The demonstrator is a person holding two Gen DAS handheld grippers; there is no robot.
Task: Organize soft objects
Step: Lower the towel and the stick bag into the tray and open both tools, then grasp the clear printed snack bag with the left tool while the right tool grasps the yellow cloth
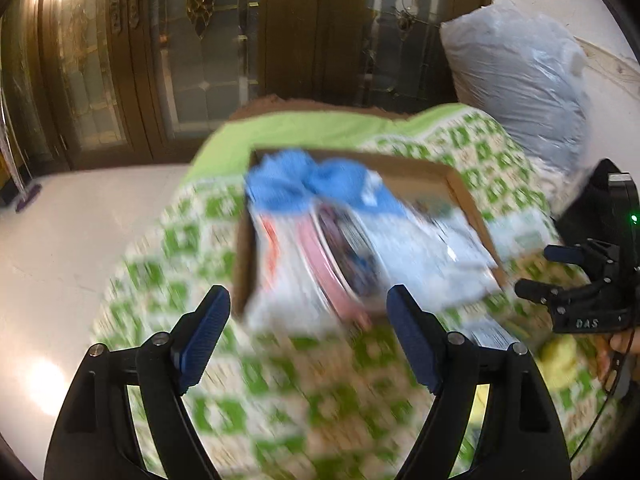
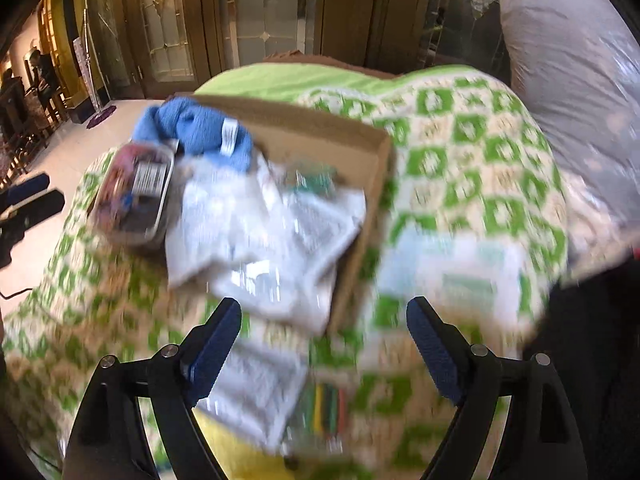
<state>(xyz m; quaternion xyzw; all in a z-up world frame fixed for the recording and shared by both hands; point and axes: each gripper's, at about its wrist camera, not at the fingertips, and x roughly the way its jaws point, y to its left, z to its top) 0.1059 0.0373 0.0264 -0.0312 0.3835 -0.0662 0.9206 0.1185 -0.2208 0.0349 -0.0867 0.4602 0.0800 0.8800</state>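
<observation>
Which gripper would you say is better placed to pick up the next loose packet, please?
Probably right: the right gripper is open over loose packets outside the cardboard box; the left gripper faces the box.

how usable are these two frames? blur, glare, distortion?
Left wrist view: heavy motion blur on the cardboard box and green checked cover; the left gripper stays sharp; lamp glare top left; fisheye bends the doors.
Right wrist view: same smear over the clear packets; the right gripper is crisp, the blue cloth softly blurred.

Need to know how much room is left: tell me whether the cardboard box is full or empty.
Full. The cardboard box holds a blue cloth, a clear case and white plastic packets that spill over its near edge.
</observation>
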